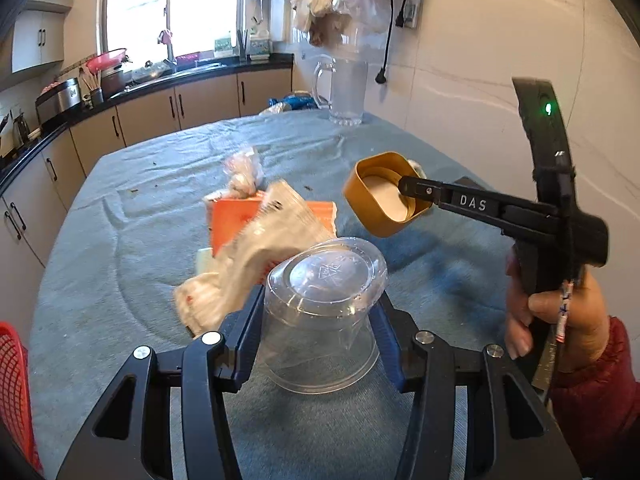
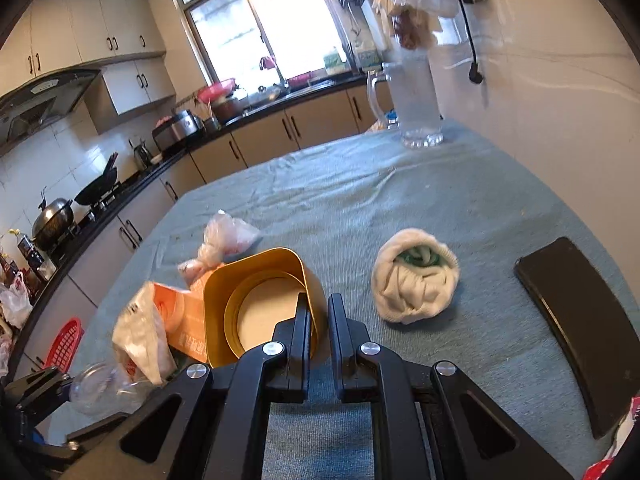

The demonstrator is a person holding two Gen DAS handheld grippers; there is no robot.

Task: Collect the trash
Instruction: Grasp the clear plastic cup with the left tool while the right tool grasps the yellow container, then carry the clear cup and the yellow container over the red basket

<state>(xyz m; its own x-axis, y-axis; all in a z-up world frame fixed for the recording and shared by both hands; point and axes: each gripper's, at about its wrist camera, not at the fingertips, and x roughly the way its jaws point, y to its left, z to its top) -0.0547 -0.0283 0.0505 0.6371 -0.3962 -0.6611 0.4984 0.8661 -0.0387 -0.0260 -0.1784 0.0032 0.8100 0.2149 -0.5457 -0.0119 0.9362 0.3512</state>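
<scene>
In the left wrist view my left gripper (image 1: 316,314) is shut on a clear plastic cup (image 1: 324,280), whose base faces the camera. Both pads press its sides. To the upper right, my right gripper (image 1: 412,189) pinches the wall of a square gold tin (image 1: 376,204) and holds it tilted above the cloth. In the right wrist view the right gripper (image 2: 320,314) has one finger inside the gold tin (image 2: 256,280) and one outside. The clear cup (image 2: 100,388) shows at the lower left. An orange box (image 1: 232,220), a crumpled white wrapper (image 1: 256,256) and a knotted plastic bag (image 1: 242,172) lie behind the cup.
A blue-grey cloth (image 1: 140,240) covers the table. A glass pitcher (image 2: 416,104) stands at the far edge by the wall. A rolled white cloth (image 2: 416,280) and a flat black object (image 2: 576,320) lie to the right. A red basket (image 1: 14,380) sits at the left edge.
</scene>
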